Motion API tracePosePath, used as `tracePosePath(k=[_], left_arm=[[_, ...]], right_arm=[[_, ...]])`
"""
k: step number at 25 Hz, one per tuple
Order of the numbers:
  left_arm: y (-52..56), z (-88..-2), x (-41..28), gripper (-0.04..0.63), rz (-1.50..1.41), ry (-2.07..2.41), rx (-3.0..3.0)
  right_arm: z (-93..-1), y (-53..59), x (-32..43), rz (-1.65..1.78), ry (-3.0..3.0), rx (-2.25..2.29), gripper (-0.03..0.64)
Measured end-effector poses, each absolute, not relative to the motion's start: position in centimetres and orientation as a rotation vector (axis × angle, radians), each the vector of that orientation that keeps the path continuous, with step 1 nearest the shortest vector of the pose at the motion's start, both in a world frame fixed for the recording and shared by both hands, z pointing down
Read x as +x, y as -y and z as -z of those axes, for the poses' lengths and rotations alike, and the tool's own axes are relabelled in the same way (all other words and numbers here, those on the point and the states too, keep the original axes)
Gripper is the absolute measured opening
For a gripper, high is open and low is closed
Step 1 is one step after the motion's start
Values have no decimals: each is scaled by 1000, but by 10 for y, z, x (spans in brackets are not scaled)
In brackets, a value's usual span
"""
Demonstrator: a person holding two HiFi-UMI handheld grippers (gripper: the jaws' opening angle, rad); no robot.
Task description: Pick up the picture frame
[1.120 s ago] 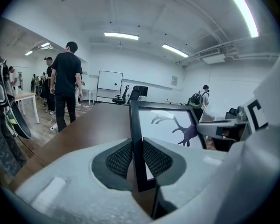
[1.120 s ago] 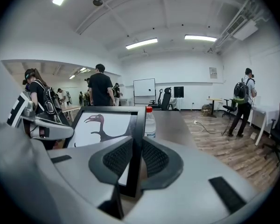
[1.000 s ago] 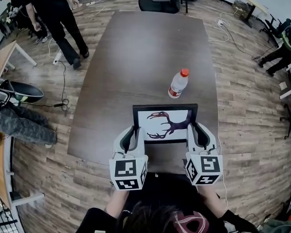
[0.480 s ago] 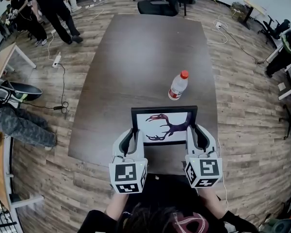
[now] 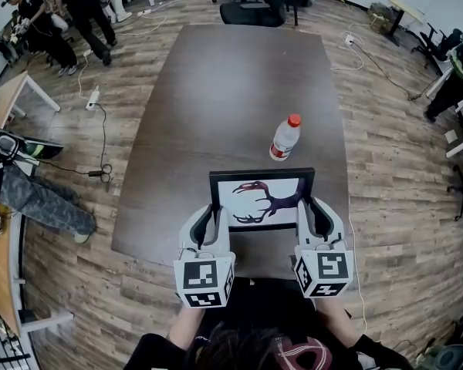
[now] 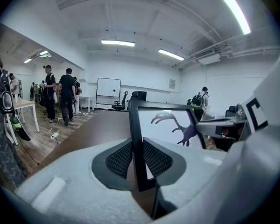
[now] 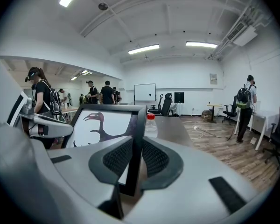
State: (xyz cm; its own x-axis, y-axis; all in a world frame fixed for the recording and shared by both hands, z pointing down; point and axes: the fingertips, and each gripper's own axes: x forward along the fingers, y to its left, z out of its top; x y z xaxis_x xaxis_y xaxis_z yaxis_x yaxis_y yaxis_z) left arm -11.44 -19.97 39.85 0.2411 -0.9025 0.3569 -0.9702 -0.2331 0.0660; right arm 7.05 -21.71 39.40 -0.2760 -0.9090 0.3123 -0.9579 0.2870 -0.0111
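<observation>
While left claw point(image 5: 214, 213) and right claw point(image 5: 308, 209) clamp picture frame point(image 5: 262, 200), bottle point(image 5: 283, 138) label unreadable.

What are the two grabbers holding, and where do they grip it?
The picture frame. The left gripper has its jaws on the left side bar, the right gripper on the right side bar, both near the bottom.

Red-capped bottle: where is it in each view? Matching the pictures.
Head view: bottle just beyond the top right corner of the picture frame.
Left gripper view: not in it.
Right gripper view: bottle just right of the frame's right edge, behind it.
Shared landmark: the black picture frame with the bird print.
</observation>
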Motion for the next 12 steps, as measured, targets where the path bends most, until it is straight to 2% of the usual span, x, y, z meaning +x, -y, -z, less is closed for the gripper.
tracePosePath(k=[12], left_arm=[[203,-398,-100,77,-347,1728,2259]], right_arm=[[-392,218,85,-270,2290,1735,75]])
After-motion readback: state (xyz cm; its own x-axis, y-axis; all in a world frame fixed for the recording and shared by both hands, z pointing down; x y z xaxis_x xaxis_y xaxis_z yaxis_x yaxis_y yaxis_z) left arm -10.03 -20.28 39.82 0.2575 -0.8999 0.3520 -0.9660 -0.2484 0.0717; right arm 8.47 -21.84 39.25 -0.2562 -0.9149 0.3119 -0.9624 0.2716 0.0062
